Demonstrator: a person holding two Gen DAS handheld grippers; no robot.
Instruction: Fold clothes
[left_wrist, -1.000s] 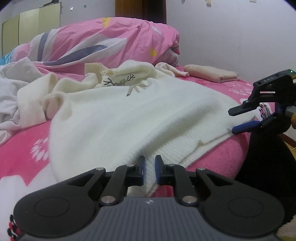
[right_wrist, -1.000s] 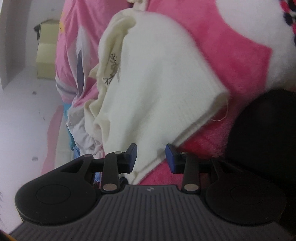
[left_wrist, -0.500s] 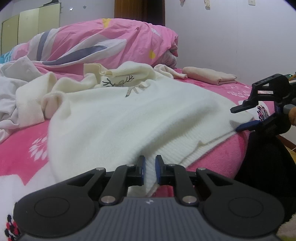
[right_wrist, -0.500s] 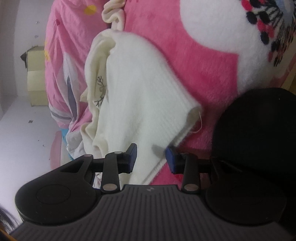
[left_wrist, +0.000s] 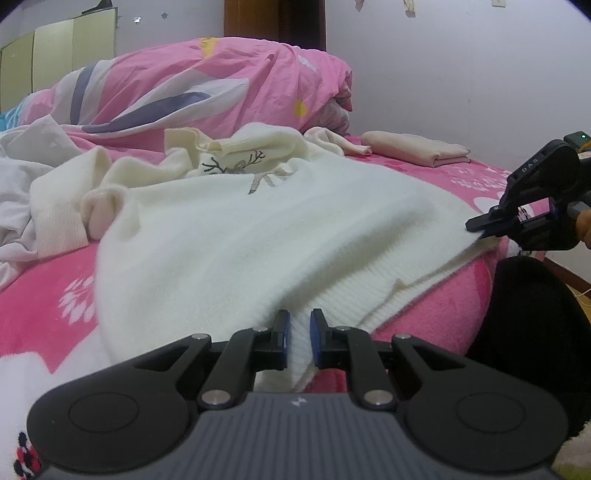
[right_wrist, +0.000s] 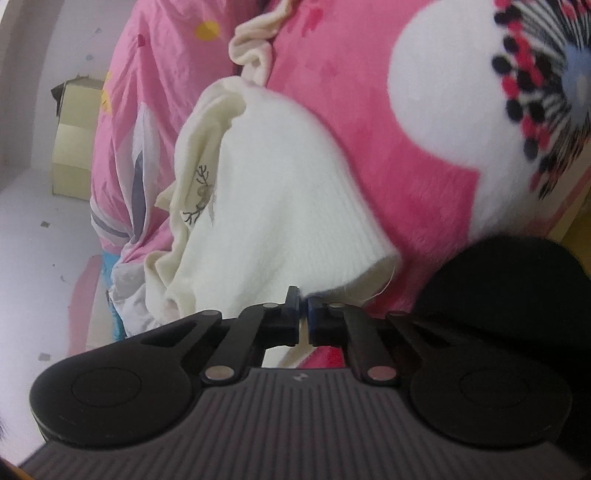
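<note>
A cream knitted sweater (left_wrist: 258, 236) lies spread across a bed covered by a pink blanket (left_wrist: 44, 288), its ribbed hem toward the bed's near edge and its collar with a small deer motif toward the far side. The left claw (left_wrist: 298, 334) is clamped on the hem, a strip of white knit pinched between its blue-padded fingers. The right claw (right_wrist: 303, 312) has its fingers drawn almost together at the hem's other corner (right_wrist: 373, 266); that view is blurred, but it appears to grip the fabric edge, and from the left camera its tips sit right on the corner. A folded beige garment (left_wrist: 413, 149) rests farther back near the wall, and a pink duvet (left_wrist: 199, 85) is heaped behind the sweater. More white clothes (left_wrist: 22, 177) lie crumpled at the left.
</note>
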